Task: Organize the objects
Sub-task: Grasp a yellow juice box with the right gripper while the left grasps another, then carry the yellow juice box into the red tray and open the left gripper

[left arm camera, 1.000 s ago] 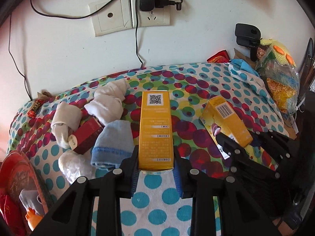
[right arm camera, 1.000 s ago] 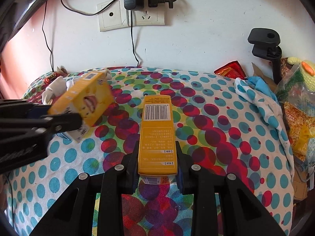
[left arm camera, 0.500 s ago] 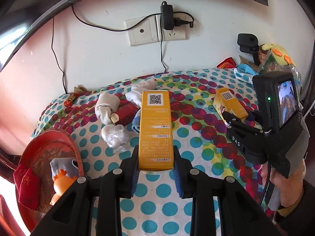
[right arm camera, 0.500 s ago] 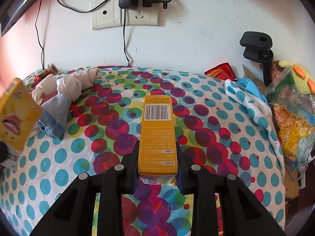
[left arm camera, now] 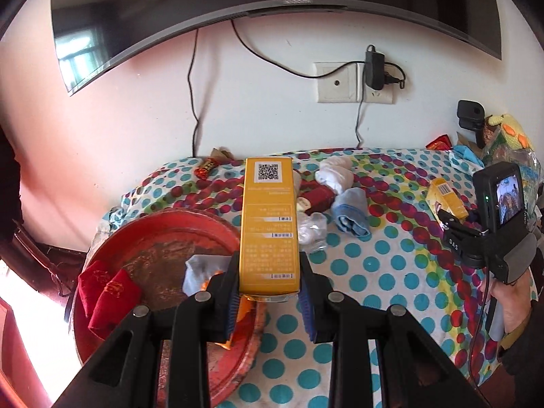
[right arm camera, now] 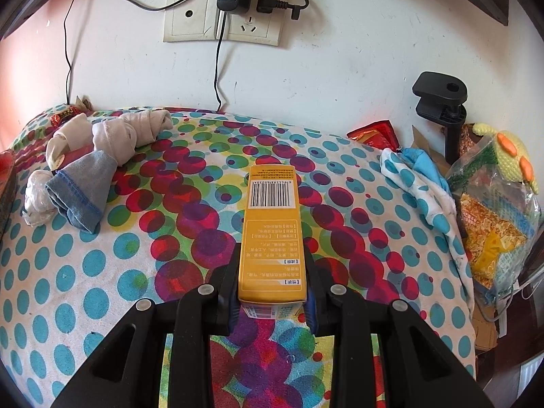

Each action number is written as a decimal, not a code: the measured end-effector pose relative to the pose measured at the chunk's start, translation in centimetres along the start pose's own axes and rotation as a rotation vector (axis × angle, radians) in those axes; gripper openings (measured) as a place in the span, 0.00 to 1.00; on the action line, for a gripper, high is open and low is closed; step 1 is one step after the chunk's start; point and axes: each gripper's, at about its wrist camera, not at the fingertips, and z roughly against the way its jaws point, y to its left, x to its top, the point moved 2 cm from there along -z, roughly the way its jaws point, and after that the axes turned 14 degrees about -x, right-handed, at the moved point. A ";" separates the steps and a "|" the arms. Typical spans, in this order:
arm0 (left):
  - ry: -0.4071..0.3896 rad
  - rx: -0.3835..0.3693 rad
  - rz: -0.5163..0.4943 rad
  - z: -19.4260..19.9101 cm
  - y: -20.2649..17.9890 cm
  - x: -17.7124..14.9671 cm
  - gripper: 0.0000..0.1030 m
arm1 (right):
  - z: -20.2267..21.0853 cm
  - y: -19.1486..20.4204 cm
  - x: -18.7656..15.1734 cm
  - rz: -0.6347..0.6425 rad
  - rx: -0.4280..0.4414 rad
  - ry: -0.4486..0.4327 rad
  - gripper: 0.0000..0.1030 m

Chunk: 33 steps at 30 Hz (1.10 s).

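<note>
We clamp a yellow box (left arm camera: pixel 268 227) in our left gripper (left arm camera: pixel 268 301) above the red tray (left arm camera: pixel 163 238), apparently to drop it there, while our right gripper (right arm camera: pixel 272 301) grips its barcoded twin (right arm camera: pixel 272 234), seemingly waiting.

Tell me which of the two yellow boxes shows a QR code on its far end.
The yellow box in the left tool shows the QR code; it hangs by the red tray. The yellow box in the right tool shows a barcode instead.

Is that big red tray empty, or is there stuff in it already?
Not empty. The red tray already holds two red pouches, a pale blue cloth and something orange, mostly hidden by the left claw.
</note>
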 end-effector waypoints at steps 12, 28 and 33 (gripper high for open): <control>0.018 0.127 0.050 0.5 9.7 -1.1 0.29 | 0.2 0.8 0.0 0.047 -0.051 -0.009 0.27; 0.121 0.199 0.102 -4.9 19.8 -2.1 0.31 | 0.2 1.3 0.0 0.064 -0.070 -0.012 0.27; 0.146 0.205 0.127 -6.2 21.6 -2.2 0.31 | 0.2 1.4 0.0 0.077 -0.081 -0.013 0.27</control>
